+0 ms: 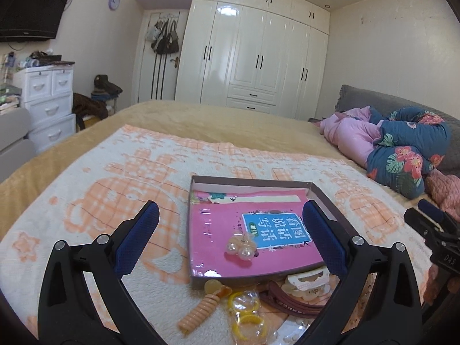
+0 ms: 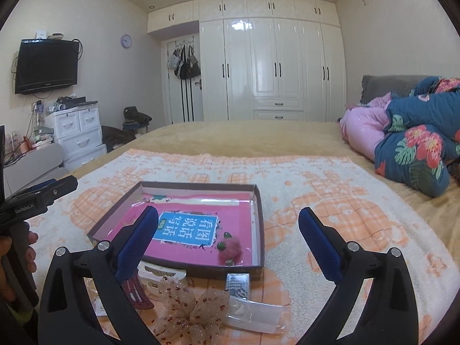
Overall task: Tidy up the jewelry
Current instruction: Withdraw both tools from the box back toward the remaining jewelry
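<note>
Loads of free orange-and-white patterned blanket [image 1: 86, 178] left of the shallow brown cardboard tray [image 1: 201, 283] on the bed, wardrobe behind. Left gripper [image 1: 230, 235] and right gripper [image 2: 228, 238] fingers both spread wide, empty. One pearl hair tie [image 1: 241, 247] and one fuzzy pink clip [image 2: 229, 250] sit inside the tray.

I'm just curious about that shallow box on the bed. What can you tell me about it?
The shallow box is a low rectangular tray, seemingly cardboard, with dark brown walls outside and pale inside, and no lid on it. It lies flat on the peach-patterned blanket. A pink book with a blue title panel fills its floor. On the book rest a pearl bead piece and a fuzzy pink clip. Loose hair accessories lie just outside its near wall.
</note>
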A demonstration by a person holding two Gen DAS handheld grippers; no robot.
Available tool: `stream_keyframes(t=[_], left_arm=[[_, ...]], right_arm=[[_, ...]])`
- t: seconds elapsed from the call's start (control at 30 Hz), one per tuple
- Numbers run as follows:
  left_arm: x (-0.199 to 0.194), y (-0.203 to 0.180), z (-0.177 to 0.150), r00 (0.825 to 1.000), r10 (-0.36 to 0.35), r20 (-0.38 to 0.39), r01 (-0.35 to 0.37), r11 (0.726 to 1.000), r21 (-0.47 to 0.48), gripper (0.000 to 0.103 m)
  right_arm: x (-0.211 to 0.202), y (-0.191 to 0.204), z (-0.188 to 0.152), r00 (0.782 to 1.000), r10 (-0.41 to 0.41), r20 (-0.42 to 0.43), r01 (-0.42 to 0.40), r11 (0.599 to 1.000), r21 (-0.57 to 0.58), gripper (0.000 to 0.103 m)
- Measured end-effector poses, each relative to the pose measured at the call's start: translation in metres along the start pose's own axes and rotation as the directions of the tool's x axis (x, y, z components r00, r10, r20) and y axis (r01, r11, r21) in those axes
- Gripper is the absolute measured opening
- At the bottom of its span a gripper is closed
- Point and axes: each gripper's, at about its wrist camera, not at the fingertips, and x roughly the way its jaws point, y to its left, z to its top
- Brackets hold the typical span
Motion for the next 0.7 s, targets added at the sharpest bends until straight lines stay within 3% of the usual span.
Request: stream_keyframes(t=[0.3, 0.7], left_arm=[[-0.018, 0.007, -0.013, 1.0, 0.013, -0.013, -0.013, 1.0, -0.007, 0.091], [-0.031, 0.0, -0.038, 0.998, 0.006, -0.063, -0.004, 0.999, 0.034, 0.092]], right_arm=[[-0.021, 0.005, -0.004, 1.0, 0.021, 0.012, -0.02, 0.999, -0.029, 0.096], [-0.031, 0.012, -0.032, 0.998, 0.039, -0.05, -0.042, 0.998, -0.054, 0.096]])
